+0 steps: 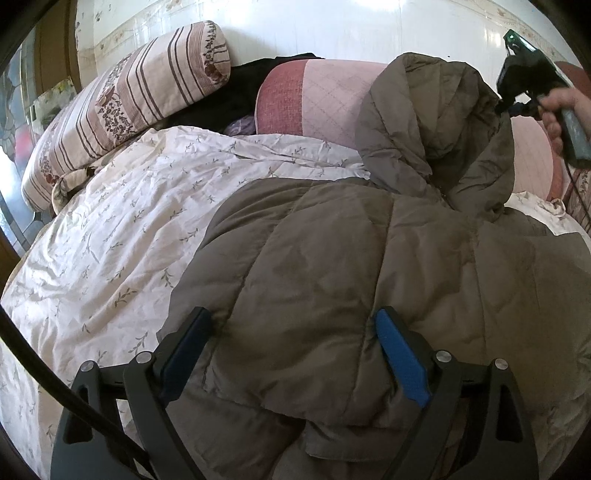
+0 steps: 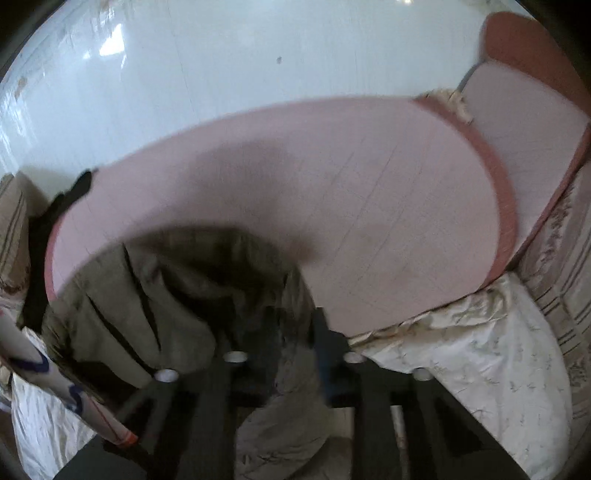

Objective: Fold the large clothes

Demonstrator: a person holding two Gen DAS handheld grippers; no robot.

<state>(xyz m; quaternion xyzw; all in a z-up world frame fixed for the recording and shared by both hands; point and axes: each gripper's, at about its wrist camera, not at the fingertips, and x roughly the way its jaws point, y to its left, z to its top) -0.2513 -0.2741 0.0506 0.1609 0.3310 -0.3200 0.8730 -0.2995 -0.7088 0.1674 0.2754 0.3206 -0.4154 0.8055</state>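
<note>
Olive-brown padded jacket (image 1: 351, 258) spread over the floral quilt (image 1: 110, 240) on the bed, filling the left wrist view from 3 o'clock round to 6 o'clock. Left hand-held gripper (image 1: 291, 339) at 6 o'clock, jaws wide apart, blue-padded fingers (image 1: 400, 363) straddling a bulge of jacket fabric near the hem; fabric lying between them and against them, not pinched. Hood (image 1: 436, 125) lifted upright at 2 o'clock, its edge held up by the right hand-held gripper (image 1: 517, 85), with the person's hand (image 1: 557, 110) on the grip at 3 o'clock. Striped pillow (image 1: 122, 99) at 10 o'clock, leaning on a dark garment (image 1: 229, 96) toward 12 o'clock. Pink cushion (image 1: 325, 96) with a red band behind the hood, against the white wall (image 1: 332, 29). Right wrist view blurred: right hand-held gripper (image 2: 291, 354) at 6 o'clock, fingers (image 2: 325, 354) close together with hood fabric (image 2: 177, 291) bunched and clamped between them, the hood spilling toward 8 o'clock. Pink cushion (image 2: 351, 206) across the centre, quilt (image 2: 480, 350) at 4 o'clock, a patterned sleeve (image 2: 55, 391) at 8 o'clock, identity unclear.
</note>
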